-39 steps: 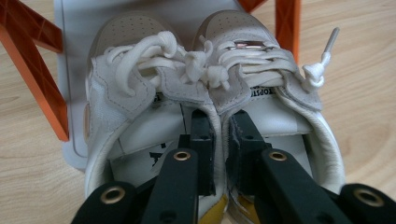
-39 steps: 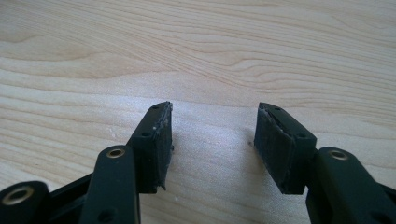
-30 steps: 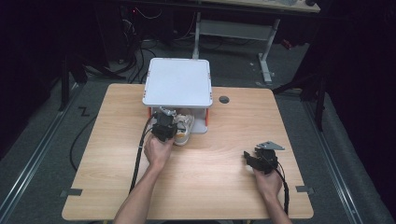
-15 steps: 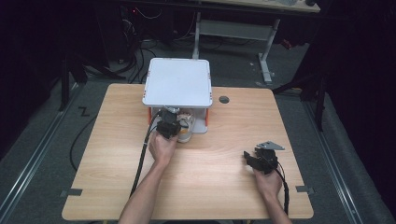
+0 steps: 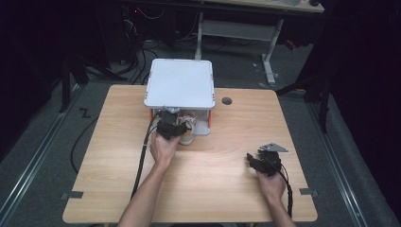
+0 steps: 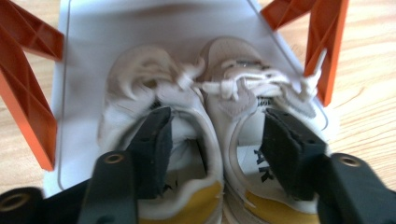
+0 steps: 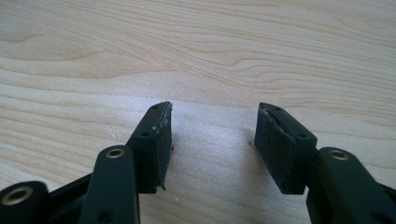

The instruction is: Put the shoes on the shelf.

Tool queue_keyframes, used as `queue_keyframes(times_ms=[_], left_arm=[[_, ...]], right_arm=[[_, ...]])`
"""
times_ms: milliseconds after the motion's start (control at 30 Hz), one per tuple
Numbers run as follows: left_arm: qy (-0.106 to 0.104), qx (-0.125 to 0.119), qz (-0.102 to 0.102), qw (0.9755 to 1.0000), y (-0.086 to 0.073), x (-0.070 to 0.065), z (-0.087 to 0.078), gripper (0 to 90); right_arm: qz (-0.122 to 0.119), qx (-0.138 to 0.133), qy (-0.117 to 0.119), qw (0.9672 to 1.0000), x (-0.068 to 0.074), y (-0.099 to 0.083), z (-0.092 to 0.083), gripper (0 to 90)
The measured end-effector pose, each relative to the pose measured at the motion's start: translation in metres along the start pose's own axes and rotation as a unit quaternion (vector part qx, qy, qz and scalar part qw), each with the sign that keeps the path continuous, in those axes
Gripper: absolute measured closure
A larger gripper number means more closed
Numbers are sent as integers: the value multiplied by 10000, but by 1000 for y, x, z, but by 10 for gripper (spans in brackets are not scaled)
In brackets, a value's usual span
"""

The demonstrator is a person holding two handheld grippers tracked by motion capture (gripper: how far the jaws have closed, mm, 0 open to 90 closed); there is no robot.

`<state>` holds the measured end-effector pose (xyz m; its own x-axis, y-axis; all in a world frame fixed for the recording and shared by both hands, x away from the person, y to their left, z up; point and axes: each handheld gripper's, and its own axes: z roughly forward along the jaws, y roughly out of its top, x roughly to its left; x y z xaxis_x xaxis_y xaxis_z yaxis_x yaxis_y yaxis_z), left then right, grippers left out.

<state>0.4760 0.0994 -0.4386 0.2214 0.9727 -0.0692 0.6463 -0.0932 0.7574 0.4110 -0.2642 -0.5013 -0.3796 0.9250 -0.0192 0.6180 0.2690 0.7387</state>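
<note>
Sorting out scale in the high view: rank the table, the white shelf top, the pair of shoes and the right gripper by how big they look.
1. table
2. white shelf top
3. and 4. right gripper and pair of shoes: look alike, and the shoes are partly hidden, so unranked.

shoes (image 6: 205, 135): side by side on the rack's lower shelf (image 6: 84, 70)
rack (image 5: 179, 85): at the tabletop's (image 5: 213, 189) far edge
</note>
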Motion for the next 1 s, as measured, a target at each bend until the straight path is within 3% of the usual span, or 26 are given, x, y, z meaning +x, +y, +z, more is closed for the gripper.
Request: queue_keyframes(times_ms=[67,400,667,700,833,1000], left_arm=[[-46,-19,-26,10000,1,2,-3,387],[-138,-143,229,9995,0,-2,-28,293],[-212,-128,383,9990,-14,-1,-47,244],[-184,-134,426,9988,-19,-1,-50,243],[-166,-131,423,9989,-26,-1,-54,239],[-109,-44,436,9990,-37,-2,-58,228]], right_arm=[[-1,0,0,10000,0,0,0,466],[4,6,10,10000,1,0,0,467],[-13,-64,49,10000,3,2,2,537],[35,-214,178,9996,3,4,1,540],[25,-150,319,9994,6,10,1,548],[-19,-311,587,9978,14,30,-2,556]])
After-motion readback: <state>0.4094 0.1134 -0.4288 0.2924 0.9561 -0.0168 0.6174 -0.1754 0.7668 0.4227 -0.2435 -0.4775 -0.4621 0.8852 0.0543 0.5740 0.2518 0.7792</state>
